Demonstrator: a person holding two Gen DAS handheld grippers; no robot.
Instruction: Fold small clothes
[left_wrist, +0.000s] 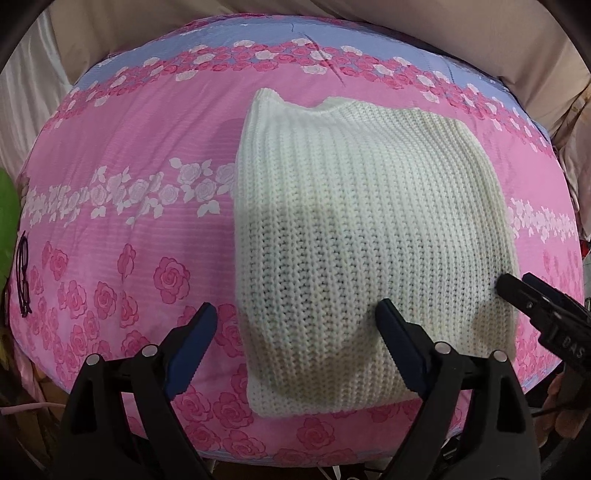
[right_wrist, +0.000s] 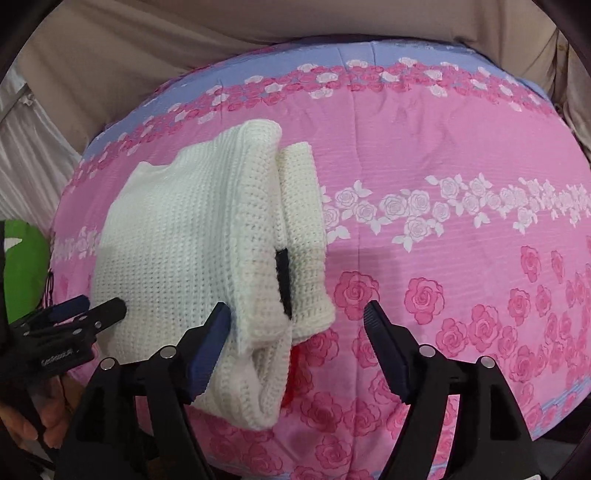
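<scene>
A cream knitted sweater (left_wrist: 362, 229) lies folded into a rectangle on the pink rose-print bed cover (left_wrist: 129, 229). My left gripper (left_wrist: 295, 314) is open and empty, hovering over the sweater's near left corner. In the right wrist view the sweater (right_wrist: 177, 236) shows a folded sleeve (right_wrist: 301, 229) along its right side with a black label (right_wrist: 282, 280). My right gripper (right_wrist: 295, 314) is open and empty over the sweater's near right corner. The right gripper also shows in the left wrist view (left_wrist: 517, 291); the left gripper shows in the right wrist view (right_wrist: 96, 306).
The bed cover (right_wrist: 461, 258) spreads wide to the right of the sweater. Beige fabric (right_wrist: 184, 48) lies behind the bed. A green object (left_wrist: 7, 229) sits at the left edge. Something red (right_wrist: 295, 369) peeks from under the sweater's near edge.
</scene>
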